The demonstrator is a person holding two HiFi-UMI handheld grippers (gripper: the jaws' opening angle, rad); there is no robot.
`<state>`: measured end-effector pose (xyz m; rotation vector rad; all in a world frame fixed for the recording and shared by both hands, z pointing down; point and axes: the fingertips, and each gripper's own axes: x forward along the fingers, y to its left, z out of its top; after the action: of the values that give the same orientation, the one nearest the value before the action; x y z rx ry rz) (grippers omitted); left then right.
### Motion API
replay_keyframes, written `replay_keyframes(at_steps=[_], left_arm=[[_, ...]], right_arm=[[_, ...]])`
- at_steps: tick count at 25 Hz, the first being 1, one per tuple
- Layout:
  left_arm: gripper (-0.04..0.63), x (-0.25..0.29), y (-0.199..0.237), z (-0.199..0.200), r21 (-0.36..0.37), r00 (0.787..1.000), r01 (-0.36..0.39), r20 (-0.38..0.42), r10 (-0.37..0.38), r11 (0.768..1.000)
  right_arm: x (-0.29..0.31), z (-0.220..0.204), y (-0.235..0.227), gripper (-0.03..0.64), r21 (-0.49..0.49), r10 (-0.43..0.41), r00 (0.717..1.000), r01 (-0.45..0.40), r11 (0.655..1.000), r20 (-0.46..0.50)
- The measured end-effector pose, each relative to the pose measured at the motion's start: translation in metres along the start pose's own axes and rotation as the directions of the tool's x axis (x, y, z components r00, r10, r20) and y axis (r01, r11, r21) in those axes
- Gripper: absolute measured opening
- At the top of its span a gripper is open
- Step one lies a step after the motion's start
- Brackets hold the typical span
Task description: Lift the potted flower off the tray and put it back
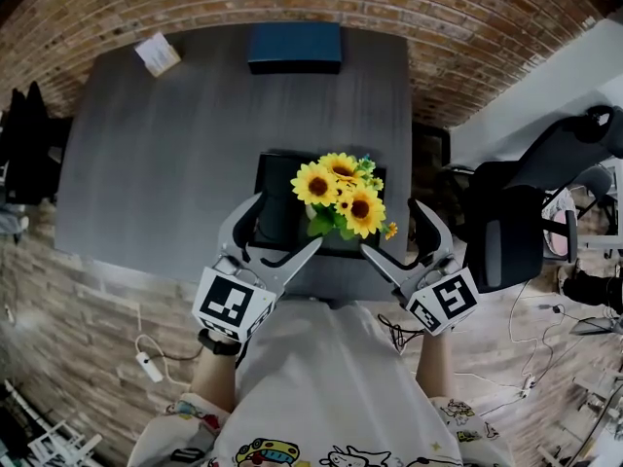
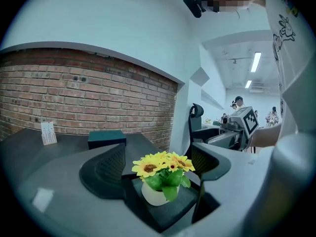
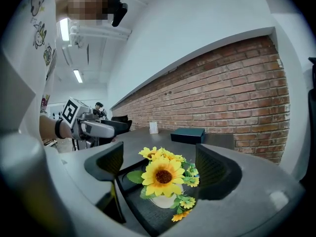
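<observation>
Just beyond fingers [image 2: 104, 171]: potted flower [image 1: 339, 197], untouched.

Pot [image 2: 154, 194] hidden under blooms [image 1: 339, 195] in head view, card [image 1: 157, 53] txt too small — unreadable

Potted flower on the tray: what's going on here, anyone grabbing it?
A person holds a claw in each hand at the near edge of the grey table. The left claw and right claw are both open, angled in from either side toward the potted flower. The flower sits upright in its white pot on the black tray. Neither claw touches the pot, so the lift has not begun.
</observation>
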<state>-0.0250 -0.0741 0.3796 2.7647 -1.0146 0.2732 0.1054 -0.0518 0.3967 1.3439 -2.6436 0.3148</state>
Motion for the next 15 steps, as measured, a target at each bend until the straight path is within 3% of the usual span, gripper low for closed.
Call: replay_keyframes(at_steps=[15], left_arm=[[0.423, 0.025, -0.007, -0.052, 0.013, 0.991, 0.086, -0.105, -0.084, 0.996]], right_arm=[[0.027, -0.056, -0.003, 0.459, 0.068, 0.026, 0.997, -0.02, 0.997, -0.077]])
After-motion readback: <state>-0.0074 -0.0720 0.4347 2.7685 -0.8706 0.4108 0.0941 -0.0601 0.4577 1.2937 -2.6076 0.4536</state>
